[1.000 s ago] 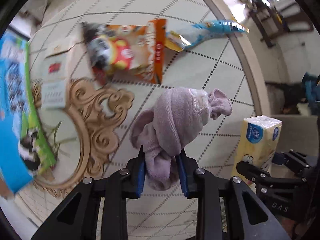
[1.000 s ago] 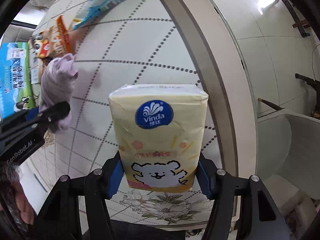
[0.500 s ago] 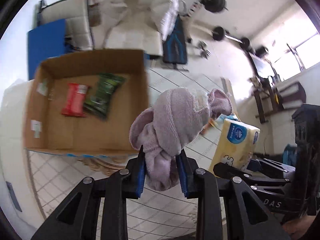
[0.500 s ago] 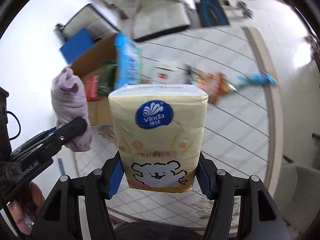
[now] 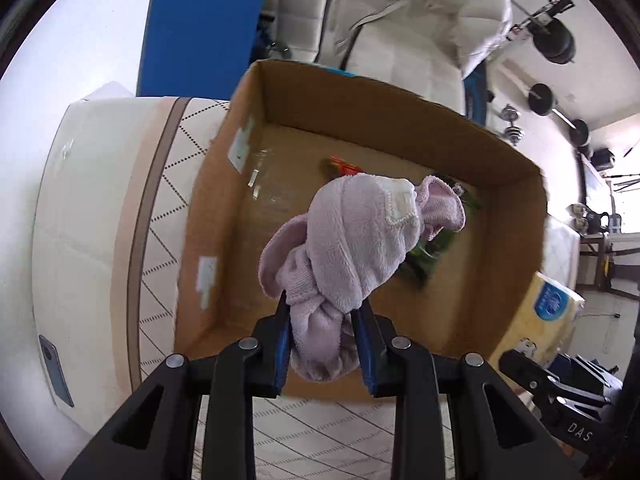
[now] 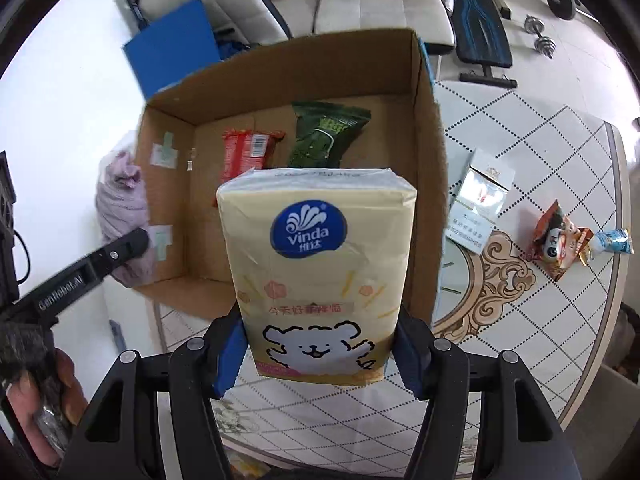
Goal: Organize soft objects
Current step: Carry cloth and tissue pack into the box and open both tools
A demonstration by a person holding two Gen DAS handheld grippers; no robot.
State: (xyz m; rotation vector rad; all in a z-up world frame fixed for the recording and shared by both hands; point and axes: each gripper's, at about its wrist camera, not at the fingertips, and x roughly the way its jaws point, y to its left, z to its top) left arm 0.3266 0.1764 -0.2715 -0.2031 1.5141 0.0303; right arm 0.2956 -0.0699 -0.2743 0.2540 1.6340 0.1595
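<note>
My left gripper (image 5: 323, 346) is shut on a knotted lilac towel (image 5: 356, 248) and holds it over the near edge of an open cardboard box (image 5: 400, 120). My right gripper (image 6: 320, 350) is shut on a yellow Vinda tissue pack (image 6: 316, 264), held upright in front of the same box (image 6: 428, 160). Inside the box lie a red snack packet (image 6: 248, 150) and a green snack packet (image 6: 324, 136). The towel (image 6: 120, 208) and the left gripper show at the left of the right wrist view. The tissue pack (image 5: 548, 312) shows at the right of the left wrist view.
The box stands on a round patterned table (image 6: 560, 300). To its right lie a white carton (image 6: 480, 204), an orange snack bag (image 6: 560, 240) and a blue wrapper (image 6: 614, 240). A phone (image 5: 56, 370) lies at the left table edge. A sofa (image 5: 400, 20) and weights (image 5: 544, 98) are behind.
Both grippers have swung from looking down at the tabletop to facing the cardboard box and moved close to it, each still holding its object.
</note>
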